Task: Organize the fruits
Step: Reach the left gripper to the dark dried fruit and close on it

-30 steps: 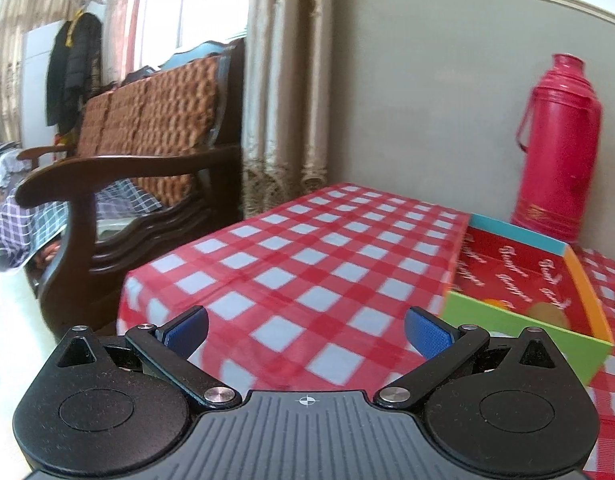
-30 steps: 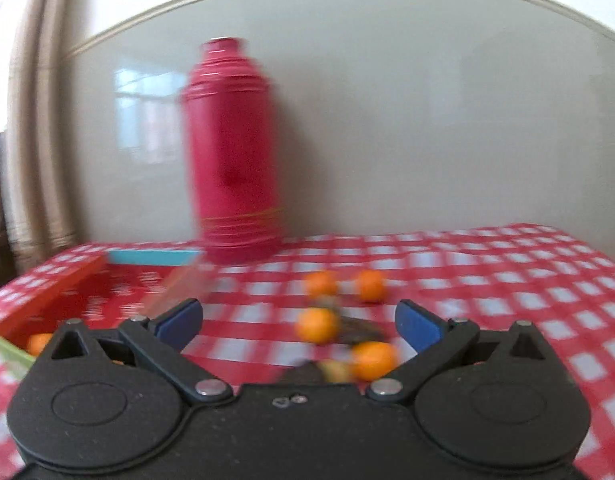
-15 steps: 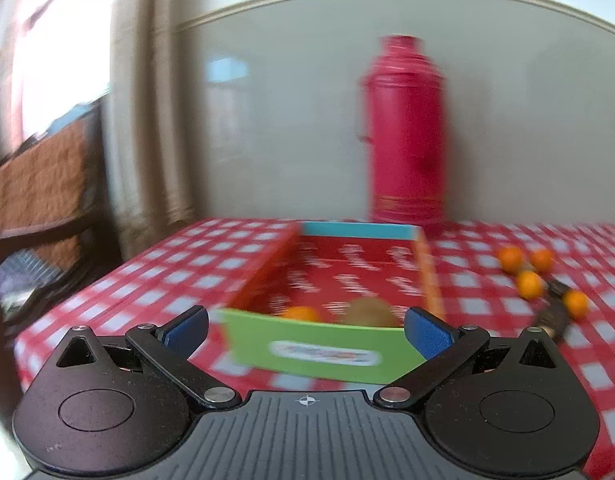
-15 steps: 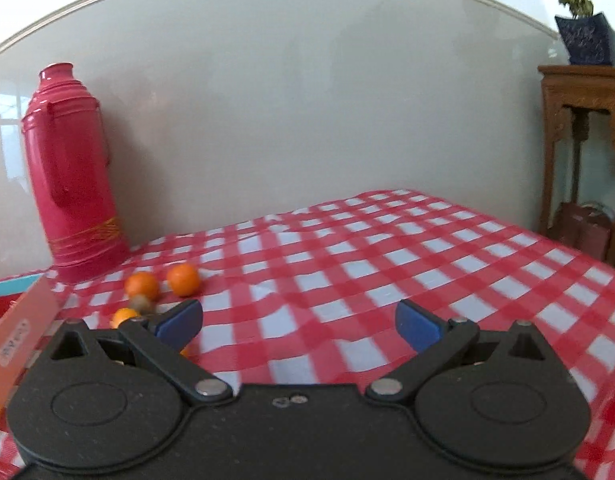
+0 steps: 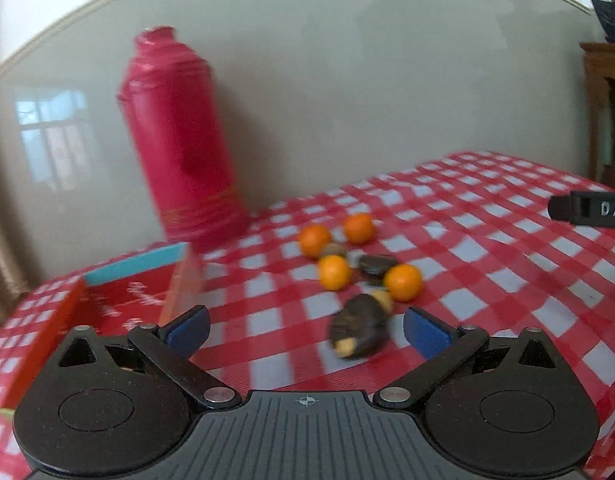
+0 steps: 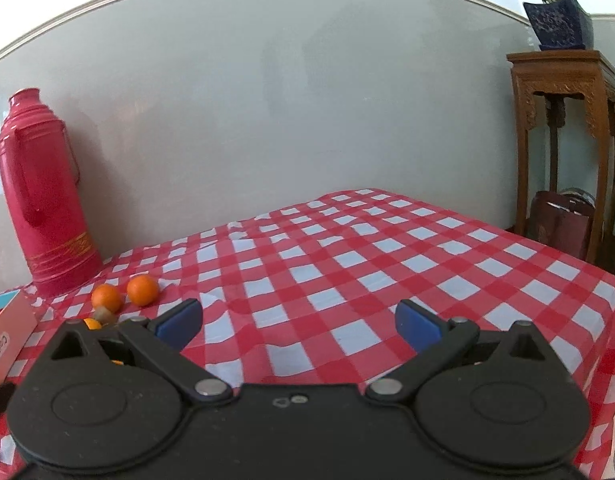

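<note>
Box [image 5: 107,300] is seen at far left, open to receive fruit | flask [image 5: 179,140] behind it | oranges [image 5: 334,272] and dark fruit [image 5: 359,330] lie loose mid-worktop [image 5: 487,248], unsorted | left gripper [image 5: 306,326] is aimed at them, fingers apart, nothing held | right gripper [image 6: 298,322] is held aside, fingers apart, empty.

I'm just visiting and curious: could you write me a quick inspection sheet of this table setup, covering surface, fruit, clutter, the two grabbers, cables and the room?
Surface: red-and-white checked tablecloth, slightly rumpled.
Job's things: four oranges and several dark, blurred fruits loose on the cloth; colourful box to their left, open.
Clutter: red thermos upright by the wall.
Grippers: left gripper open, empty, aimed at the fruit; right gripper open, empty, over bare cloth.
Cables: nothing seen.
Surroundings: grey wall, wooden stand bearing a potted plant.
</note>
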A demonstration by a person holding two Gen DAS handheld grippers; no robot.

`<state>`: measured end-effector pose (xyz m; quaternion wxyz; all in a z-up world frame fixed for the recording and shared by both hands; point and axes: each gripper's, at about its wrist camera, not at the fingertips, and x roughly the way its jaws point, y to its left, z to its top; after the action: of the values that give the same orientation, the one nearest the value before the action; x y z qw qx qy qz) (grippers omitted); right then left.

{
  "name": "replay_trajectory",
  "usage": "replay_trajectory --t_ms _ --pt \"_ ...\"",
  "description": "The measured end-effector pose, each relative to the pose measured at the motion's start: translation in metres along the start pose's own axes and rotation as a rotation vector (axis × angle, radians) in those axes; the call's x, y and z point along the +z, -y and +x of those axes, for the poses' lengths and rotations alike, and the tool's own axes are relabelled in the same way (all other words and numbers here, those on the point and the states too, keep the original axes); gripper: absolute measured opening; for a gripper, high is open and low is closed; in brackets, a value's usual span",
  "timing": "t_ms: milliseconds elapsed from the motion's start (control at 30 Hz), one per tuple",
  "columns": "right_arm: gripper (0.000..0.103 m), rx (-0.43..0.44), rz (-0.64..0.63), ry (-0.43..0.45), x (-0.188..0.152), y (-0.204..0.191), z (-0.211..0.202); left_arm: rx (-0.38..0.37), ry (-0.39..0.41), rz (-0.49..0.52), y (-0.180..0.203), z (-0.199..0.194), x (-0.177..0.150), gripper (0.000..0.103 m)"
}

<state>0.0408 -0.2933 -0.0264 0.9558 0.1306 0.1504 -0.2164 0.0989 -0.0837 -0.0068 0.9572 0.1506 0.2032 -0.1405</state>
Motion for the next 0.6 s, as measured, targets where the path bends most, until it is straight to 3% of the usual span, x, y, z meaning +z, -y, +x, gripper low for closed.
replay_trajectory --t_ms 100,133,200,433,467,533,600 --pt "0.098 0.001 0.004 -0.001 0.000 0.004 0.000 -0.030 -0.032 0.003 0.008 0.013 0.000 0.101" --pt "0.098 0.000 0.001 -0.002 0.000 0.005 0.000 -0.039 -0.041 -0.003 0.008 0.017 -0.001 0.093" --pt "0.098 -0.003 -0.002 -0.002 0.000 0.008 0.000 -0.056 -0.060 -0.015 0.009 0.023 -0.002 0.089" --pt "0.098 -0.004 0.008 -0.008 0.000 0.015 0.001 -0.054 -0.079 -0.047 0.013 0.043 -0.009 0.088" --pt "0.098 -0.006 0.004 -0.009 0.000 0.014 0.002 -0.058 -0.085 -0.051 0.014 0.045 -0.010 0.084" --pt "0.098 -0.007 -0.003 -0.012 0.000 0.013 0.003 -0.079 -0.109 -0.061 0.015 0.052 -0.012 0.060" --pt "0.098 -0.005 -0.012 -0.015 -0.001 0.011 0.004 -0.098 -0.129 -0.079 0.014 0.057 -0.014 0.054"
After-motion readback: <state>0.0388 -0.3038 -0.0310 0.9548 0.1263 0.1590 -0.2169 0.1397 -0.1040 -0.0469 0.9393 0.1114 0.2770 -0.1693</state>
